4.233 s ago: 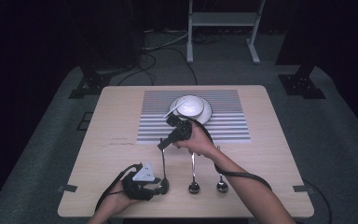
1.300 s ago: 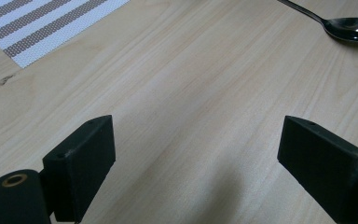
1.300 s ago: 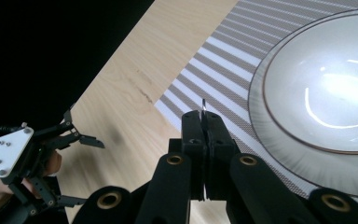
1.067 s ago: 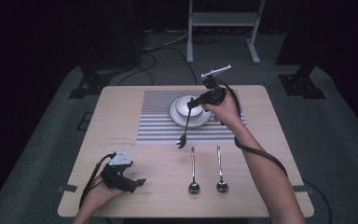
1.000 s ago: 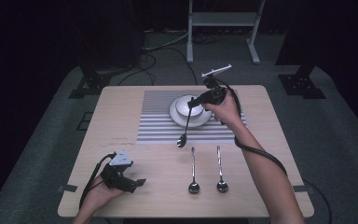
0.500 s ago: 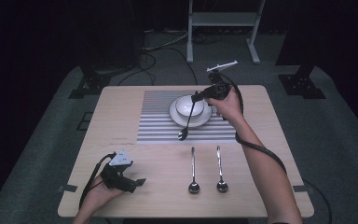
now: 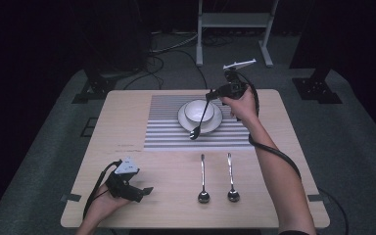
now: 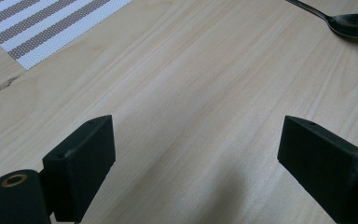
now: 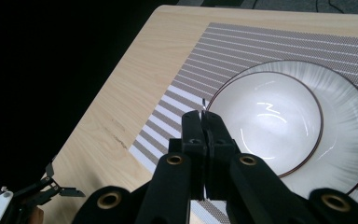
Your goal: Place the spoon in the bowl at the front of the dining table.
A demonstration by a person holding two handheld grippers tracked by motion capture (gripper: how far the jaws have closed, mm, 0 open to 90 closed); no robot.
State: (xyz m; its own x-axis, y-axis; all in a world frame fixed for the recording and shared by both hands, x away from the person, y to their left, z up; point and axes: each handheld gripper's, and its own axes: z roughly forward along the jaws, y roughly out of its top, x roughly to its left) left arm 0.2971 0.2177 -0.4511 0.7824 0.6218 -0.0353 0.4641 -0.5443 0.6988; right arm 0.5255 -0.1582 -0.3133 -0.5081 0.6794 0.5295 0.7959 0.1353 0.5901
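Note:
My right gripper [image 7: 209,93] is held above the far side of the table, shut on the handle of a metal spoon [image 7: 200,120]. The spoon hangs down and leftward, its head over the front rim of a white plate [image 7: 217,126]. A white bowl [image 7: 199,110] stands on that plate. In the right gripper view the jaws [image 9: 204,119] pinch the thin handle just left of the bowl [image 9: 270,116]. My left gripper [image 7: 144,191] rests open on the wood at the front left. Nothing lies between its jaws in the left gripper view [image 8: 196,154].
The plate sits on a striped placemat [image 7: 166,127] at the back middle of the table. Two more spoons [image 7: 203,178] [image 7: 231,176] lie side by side in front of the mat, heads toward the person. One spoon head [image 8: 354,23] appears ahead of the left gripper.
The right gripper lifted a spoon from the front row and carried it back and to the right, up over the plate. The left gripper shifted left early on, then stayed still.

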